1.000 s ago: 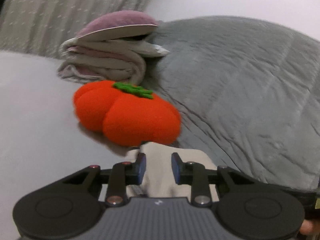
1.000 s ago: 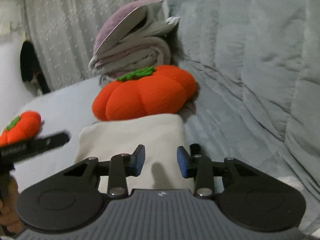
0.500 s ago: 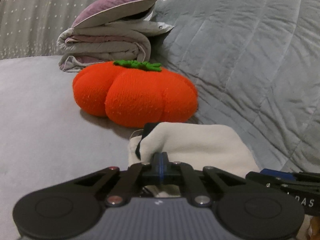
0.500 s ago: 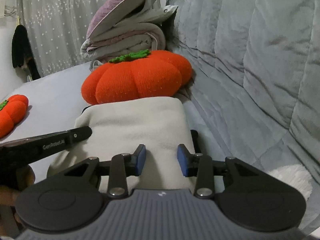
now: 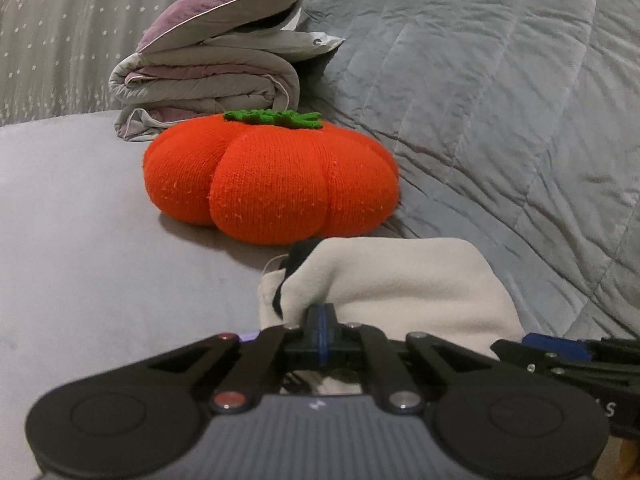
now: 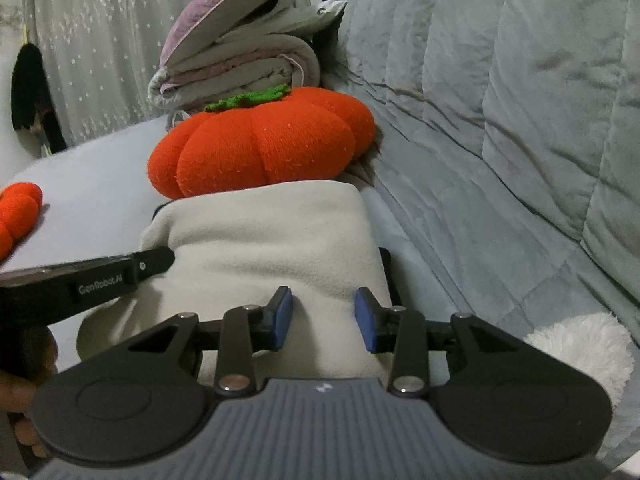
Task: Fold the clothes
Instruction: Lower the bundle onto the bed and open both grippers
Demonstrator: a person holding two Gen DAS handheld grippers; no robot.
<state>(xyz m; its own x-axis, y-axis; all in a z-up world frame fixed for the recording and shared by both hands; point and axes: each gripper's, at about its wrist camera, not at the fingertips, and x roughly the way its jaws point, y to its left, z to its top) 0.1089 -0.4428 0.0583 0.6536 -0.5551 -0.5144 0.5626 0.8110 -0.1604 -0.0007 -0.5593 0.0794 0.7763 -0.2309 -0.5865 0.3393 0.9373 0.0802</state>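
Your left hand-held gripper (image 5: 322, 318) is pinched tight on the near left edge of the cream garment (image 5: 400, 280), which lies folded on the sofa seat (image 5: 100, 220) just before the orange pumpkin cushion (image 5: 272, 180). Your right hand-held gripper (image 6: 324, 316) stands partly open over the garment's near right part, its pads not pressing the cloth

Left claw (image 5: 322, 322) pinched shut; right claw (image 6: 324, 316) stands partly open.

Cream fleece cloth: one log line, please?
left gripper: shut on cream fleece cloth | right gripper: open over it
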